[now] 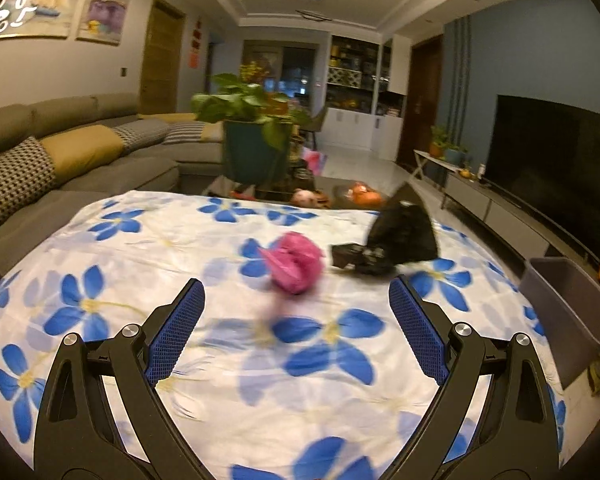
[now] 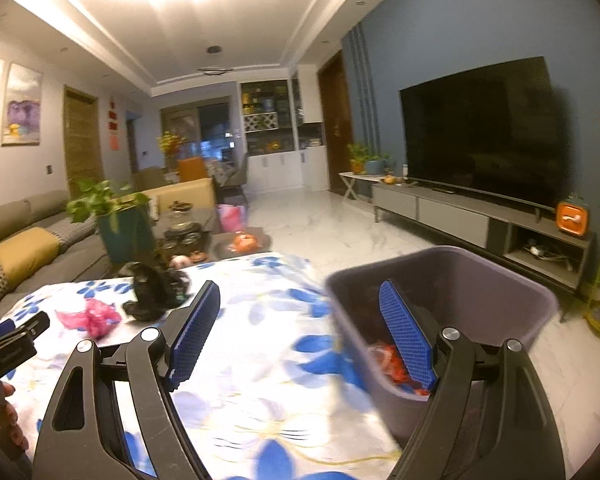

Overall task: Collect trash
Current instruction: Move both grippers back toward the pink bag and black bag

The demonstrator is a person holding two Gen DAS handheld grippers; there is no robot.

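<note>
Pink crumpled plastic (image 1: 296,262) is lying on the flower-print cloth (image 1: 204,360) covering the tabletop, and I am lining up my left claw (image 1: 296,308) on it, its blue pads spread wide and holding nothing. Just beyond the pink wad and a little to its right, black crumpled trash (image 1: 396,240) is sitting on the same cloth, close by but seemingly not touching it. My right claw (image 2: 300,320) is also gaping empty, hovering over the tabletop's edge where the grey bin (image 2: 500,280) is standing just beside it; red and orange scraps (image 2: 392,364) are already showing at the bin's bottom, so I am judging the job partly done with these two pieces left. The left-wrist view is blurring, so the exact outline of the pink wad is hard to read. To do this pick well, I am thinking the left claw should be centring the wad between both pads, coming down low enough to catch its bulk yet staying off the cloth, since pinching the fabric would be dragging the whole cover along. The wad is looking light and springy, so a full squeeze should be needed before lifting, then a carry to the right, over the bin's rim.
</note>
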